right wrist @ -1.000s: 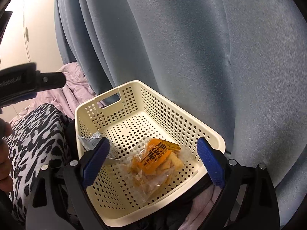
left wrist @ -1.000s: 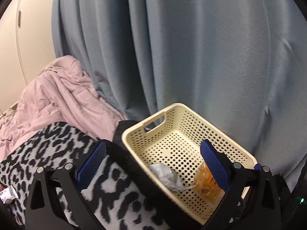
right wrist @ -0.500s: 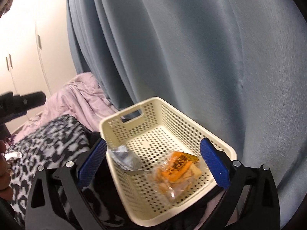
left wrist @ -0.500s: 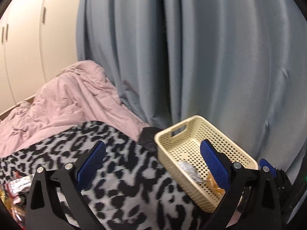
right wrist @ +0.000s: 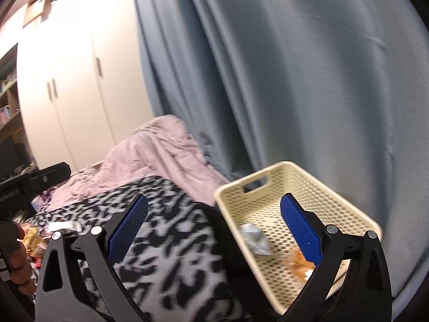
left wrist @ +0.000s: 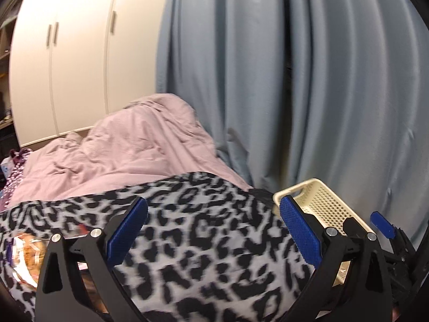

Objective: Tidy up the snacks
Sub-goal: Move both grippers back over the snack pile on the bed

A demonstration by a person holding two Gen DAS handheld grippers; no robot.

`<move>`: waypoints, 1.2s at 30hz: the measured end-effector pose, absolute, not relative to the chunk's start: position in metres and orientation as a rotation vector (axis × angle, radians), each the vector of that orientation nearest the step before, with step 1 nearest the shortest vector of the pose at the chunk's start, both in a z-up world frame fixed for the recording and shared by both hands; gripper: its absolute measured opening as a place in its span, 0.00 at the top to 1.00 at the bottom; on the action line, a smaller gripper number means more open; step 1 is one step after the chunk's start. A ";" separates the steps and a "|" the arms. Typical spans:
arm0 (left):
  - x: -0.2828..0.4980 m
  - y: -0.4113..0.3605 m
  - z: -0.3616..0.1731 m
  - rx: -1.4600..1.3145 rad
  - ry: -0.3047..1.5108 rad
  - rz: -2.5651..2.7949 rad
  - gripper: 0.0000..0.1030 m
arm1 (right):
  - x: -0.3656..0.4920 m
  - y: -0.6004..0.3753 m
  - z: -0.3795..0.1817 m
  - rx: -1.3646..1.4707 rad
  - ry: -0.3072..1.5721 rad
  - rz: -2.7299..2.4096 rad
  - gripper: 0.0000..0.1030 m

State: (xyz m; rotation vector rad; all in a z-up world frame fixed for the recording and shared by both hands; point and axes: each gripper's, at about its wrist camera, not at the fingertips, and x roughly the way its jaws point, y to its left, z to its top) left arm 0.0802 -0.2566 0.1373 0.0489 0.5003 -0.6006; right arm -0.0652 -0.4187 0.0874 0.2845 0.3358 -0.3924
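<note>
Snacks in cream basket [right wrist: 335, 201] — both tongs gape empty.
Right gripper [right wrist: 214, 228] sees silver packet [right wrist: 254, 237] and orange packet [right wrist: 299, 264] inside; left gripper [left wrist: 213, 230] shows only the basket's rim — contents hidden.

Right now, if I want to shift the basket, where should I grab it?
Probably the basket by its end wall at the handle slot, coming from the blanket side. The slot leaves a thin top bar to pinch; the long walls sit against the curtain.

both grippers empty, jaws wide
left gripper [left wrist: 213, 230] and right gripper [right wrist: 214, 230] lower centre; hand [right wrist: 14, 257] at lower left edge.
</note>
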 end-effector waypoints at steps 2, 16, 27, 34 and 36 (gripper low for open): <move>0.079 -0.239 0.139 0.041 0.495 -0.578 0.05 | -0.058 -0.407 0.090 0.282 0.337 -0.365 0.03; 0.081 -0.110 0.125 0.004 0.521 -0.341 0.05 | -0.013 -0.314 0.090 0.254 0.409 -0.104 0.03; 0.090 -0.023 0.114 -0.046 0.520 -0.150 0.05 | 0.024 -0.243 0.067 0.162 0.551 0.115 0.03; 0.100 0.009 0.108 -0.093 0.535 -0.097 0.05 | 0.061 -0.203 0.048 0.010 0.664 0.307 0.03; 0.103 0.013 0.104 -0.102 0.543 -0.093 0.05 | 0.070 -0.195 0.042 -0.014 0.700 0.363 0.03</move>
